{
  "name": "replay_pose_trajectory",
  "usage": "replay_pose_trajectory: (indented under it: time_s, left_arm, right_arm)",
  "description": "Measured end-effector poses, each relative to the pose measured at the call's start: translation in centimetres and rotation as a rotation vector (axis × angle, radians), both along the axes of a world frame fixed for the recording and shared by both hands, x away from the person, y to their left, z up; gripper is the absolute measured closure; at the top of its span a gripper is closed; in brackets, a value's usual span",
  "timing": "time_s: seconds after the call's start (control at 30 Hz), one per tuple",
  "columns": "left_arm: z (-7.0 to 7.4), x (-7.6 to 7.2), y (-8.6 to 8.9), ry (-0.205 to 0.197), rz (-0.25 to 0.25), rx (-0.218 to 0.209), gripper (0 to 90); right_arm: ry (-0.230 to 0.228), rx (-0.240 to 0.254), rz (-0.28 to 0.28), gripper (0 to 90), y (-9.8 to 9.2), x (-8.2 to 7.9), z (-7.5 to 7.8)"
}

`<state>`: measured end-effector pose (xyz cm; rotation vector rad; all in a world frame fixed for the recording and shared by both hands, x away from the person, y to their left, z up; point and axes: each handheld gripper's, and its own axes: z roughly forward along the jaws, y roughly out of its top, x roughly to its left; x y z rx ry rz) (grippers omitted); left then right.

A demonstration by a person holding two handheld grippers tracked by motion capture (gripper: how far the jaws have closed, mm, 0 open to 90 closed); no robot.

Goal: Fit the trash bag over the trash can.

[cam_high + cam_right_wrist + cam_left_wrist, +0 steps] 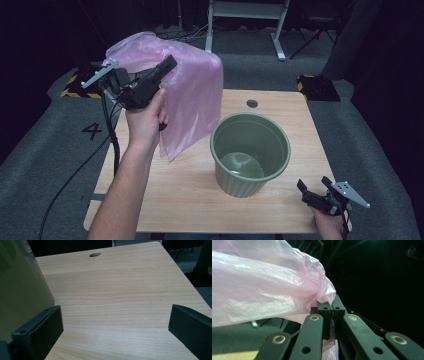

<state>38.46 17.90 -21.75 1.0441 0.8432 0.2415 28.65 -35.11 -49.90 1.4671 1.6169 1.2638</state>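
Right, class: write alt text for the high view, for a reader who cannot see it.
The left gripper holds a pink plastic bag pinched in its jaws, raised above a wooden table beside an empty green bucket. The right gripper rests open at the table's near right corner.

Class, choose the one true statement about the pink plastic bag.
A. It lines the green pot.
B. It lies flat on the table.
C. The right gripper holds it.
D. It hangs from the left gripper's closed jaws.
D: the left gripper is shut on the pink plastic bag, which hangs beside the green pot.
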Motion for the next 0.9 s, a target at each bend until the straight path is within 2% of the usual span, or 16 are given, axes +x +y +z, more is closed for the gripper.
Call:
replay_pose_trajectory:
  time_s: [0.13,0.27,0.4,0.5,0.57,0.63,0.7,0.87,0.9]
  left_arm:
    - [1.4,-0.1,-1.6,-0.034,-0.011,0.043,89.5]
    - [2.6,0.0,-3.8,-0.054,-0.051,0.044,89.5]
    - [3.7,0.0,-5.9,-0.084,-0.069,0.074,89.5]
    - [3.7,0.1,-7.7,-0.096,-0.081,0.107,89.5]
    - [3.3,0.4,-8.8,-0.086,-0.114,0.103,89.5]
    - [3.0,0.6,-10.0,-0.081,-0.131,0.119,89.6]
    - [2.9,0.8,-10.9,-0.079,-0.145,0.111,89.5]
    - [3.6,0.3,-12.7,-0.102,-0.178,0.114,89.5]
    - [3.7,0.1,-13.0,-0.109,-0.178,0.128,89.5]
  right_arm:
    - [0.0,-0.001,0.001,0.0,0.0,0.0,0.0]
    - [0.005,0.006,0.001,0.0,-0.1,0.0,0.0]
    - [0.001,0.01,0.003,0.0,-0.1,0.0,0.0]
    - [-0.003,0.014,0.006,0.0,-0.2,0.0,0.0]
    - [-0.002,0.017,0.008,0.0,-0.2,0.0,0.0]
    - [-0.002,0.015,0.011,0.0,-0.1,0.0,0.0]
    - [-0.002,0.015,0.013,0.0,-0.1,-0.1,0.0]
    - [0.0,0.018,0.013,0.0,-0.2,0.0,0.0]
    - [-0.001,0.018,0.014,0.0,-0.2,0.0,0.0]
